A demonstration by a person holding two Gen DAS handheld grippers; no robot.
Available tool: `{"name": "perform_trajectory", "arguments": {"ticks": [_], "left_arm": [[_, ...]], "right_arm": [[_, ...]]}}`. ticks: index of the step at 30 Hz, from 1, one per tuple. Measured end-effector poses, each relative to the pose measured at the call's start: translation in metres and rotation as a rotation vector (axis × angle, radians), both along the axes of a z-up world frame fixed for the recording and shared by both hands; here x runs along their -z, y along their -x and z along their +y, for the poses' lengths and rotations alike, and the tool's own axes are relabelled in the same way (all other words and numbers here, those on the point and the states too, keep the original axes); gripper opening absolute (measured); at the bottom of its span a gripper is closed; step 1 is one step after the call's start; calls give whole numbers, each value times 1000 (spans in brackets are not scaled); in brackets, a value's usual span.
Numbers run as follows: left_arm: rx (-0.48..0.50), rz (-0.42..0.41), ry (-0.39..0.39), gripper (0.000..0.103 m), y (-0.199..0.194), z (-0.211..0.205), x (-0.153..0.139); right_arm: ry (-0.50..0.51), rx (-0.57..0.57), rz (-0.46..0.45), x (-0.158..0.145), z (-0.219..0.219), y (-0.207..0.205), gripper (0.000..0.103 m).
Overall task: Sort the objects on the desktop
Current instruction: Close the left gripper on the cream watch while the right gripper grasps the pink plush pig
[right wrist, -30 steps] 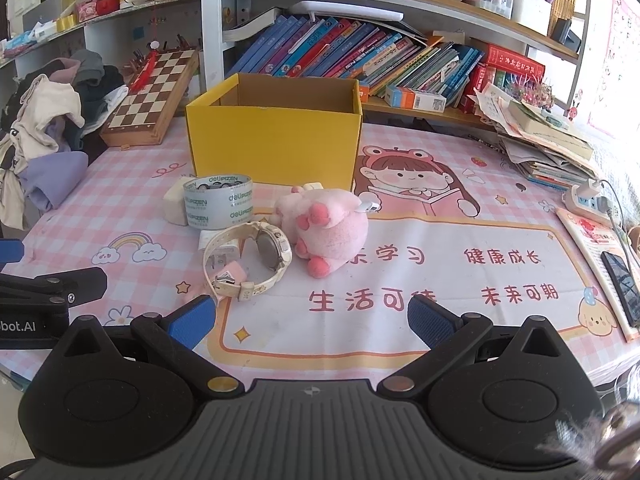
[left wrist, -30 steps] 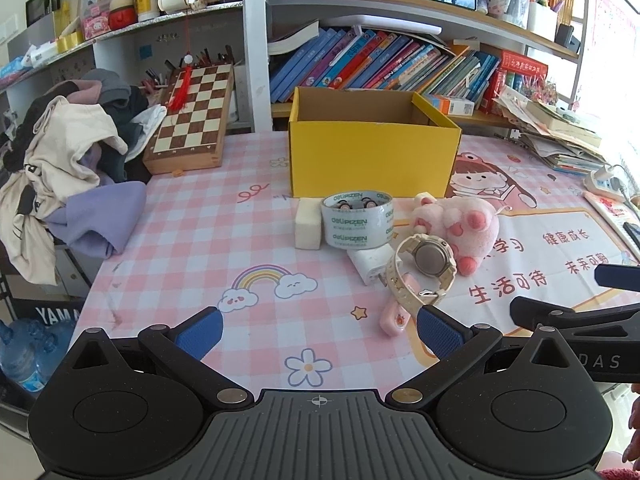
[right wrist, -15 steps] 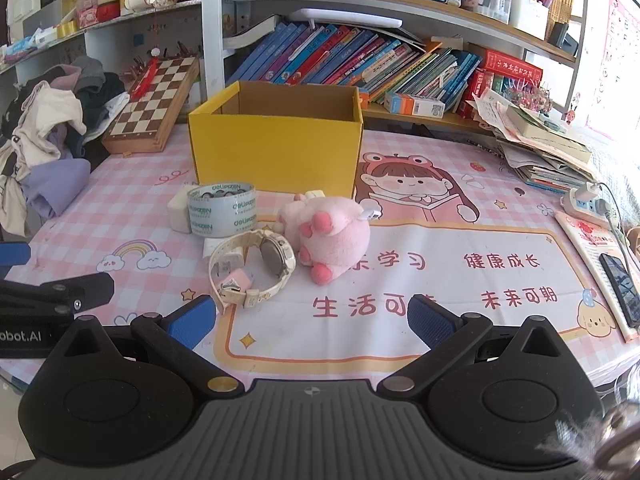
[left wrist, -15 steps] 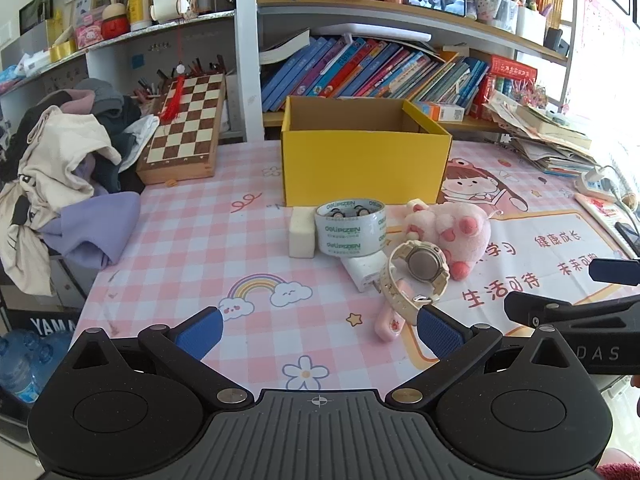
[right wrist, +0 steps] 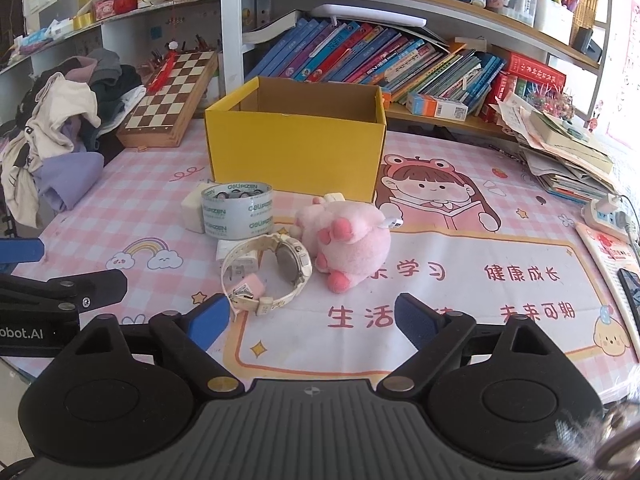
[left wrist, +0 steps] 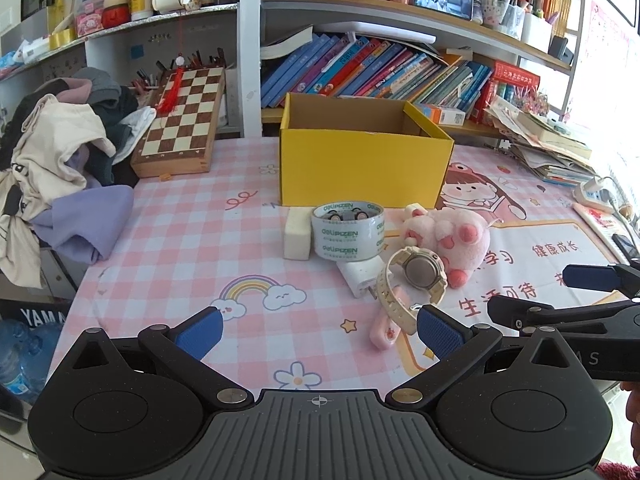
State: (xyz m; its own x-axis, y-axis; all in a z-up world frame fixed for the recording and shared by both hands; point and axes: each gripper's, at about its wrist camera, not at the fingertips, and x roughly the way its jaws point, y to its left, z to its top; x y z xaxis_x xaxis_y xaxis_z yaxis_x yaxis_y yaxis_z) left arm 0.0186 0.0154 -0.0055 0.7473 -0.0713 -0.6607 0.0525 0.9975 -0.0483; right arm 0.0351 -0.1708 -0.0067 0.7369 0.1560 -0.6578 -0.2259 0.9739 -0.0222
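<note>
Figure: the study corner in front of me.
My pink checked table mat (left wrist: 192,236) meets white shelving (left wrist: 248,52) packed with leaning books (right wrist: 384,60); a chessboard (left wrist: 180,116) and heaped clothes (left wrist: 52,160) sit left, daylight entering right.

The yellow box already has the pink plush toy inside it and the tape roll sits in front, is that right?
Not quite. The pink plush toy lies on the table in front of the yellow box, not inside it, as the right wrist view shows. The tape roll does sit in front.

Cream watch (right wrist: 276,270) and pink plush (right wrist: 350,244) before yellow box (right wrist: 294,152), on checked cloth (right wrist: 160,196).
</note>
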Motion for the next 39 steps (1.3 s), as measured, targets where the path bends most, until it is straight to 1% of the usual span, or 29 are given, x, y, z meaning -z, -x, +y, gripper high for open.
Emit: {"name": "perform_trajectory", "arguments": {"ticks": [6,14,23,30,39], "left_arm": [[13,8,-8,103,-13,-10,2],[-15,38,23,103,-33,-17,9],[-35,69,25,103,-54,-29,17],[-53,102,27,103,-68,-35,22],[-51,136,33,102,-83,-45,29]], "right_arm": [[-9,-6,17,3,-10,-19,87],[-3,-40,53,9,-18,-49,87],[1,-79,98,18,-26,-80,87],[1,-98,127,24,-31,-100,87],[1,-117,147,27,-37,-119,87]]}}
